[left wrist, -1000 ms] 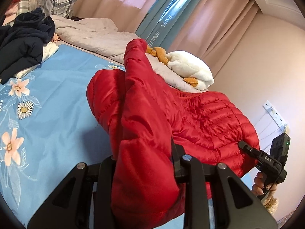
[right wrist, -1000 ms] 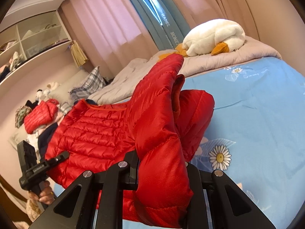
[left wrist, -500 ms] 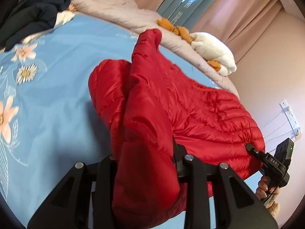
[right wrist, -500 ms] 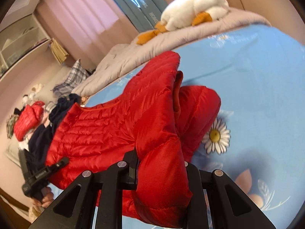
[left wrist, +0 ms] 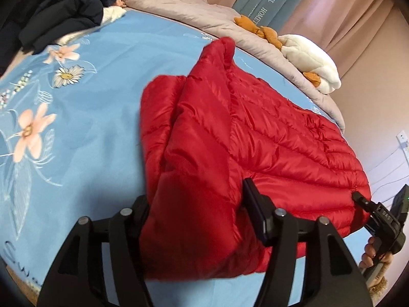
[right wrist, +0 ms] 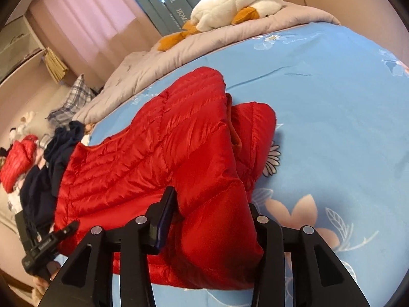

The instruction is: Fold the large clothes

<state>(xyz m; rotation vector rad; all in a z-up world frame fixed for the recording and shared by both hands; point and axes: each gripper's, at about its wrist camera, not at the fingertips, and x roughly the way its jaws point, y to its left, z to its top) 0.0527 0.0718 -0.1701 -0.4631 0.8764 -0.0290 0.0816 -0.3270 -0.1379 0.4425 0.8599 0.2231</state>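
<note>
A red quilted down jacket (left wrist: pixel 268 138) lies on the blue floral bedsheet (left wrist: pixel 76 133), folded over itself. My left gripper (left wrist: pixel 196 220) stands open, its jaws wide apart on either side of a thick fold of the jacket resting between them. In the right wrist view the jacket (right wrist: pixel 143 158) spreads to the left, and my right gripper (right wrist: pixel 212 217) is also open with a jacket fold lying between its spread jaws. Each gripper shows in the other's view at the jacket's far edge: the right one (left wrist: pixel 375 212) and the left one (right wrist: pixel 51 240).
A white plush goose (right wrist: pixel 235 2) and a grey quilt (left wrist: pixel 194 15) lie along the far side of the bed. A pile of dark clothes (left wrist: pixel 64 12) sits at the bed's corner, with another red jacket (right wrist: pixel 18 158) beyond. Curtains and a wall socket (left wrist: pixel 404 140) lie behind.
Both grippers lowered the raised jacket folds onto the bed and opened; the jaws now stand wide apart around the fabric, which has settled flatter.
</note>
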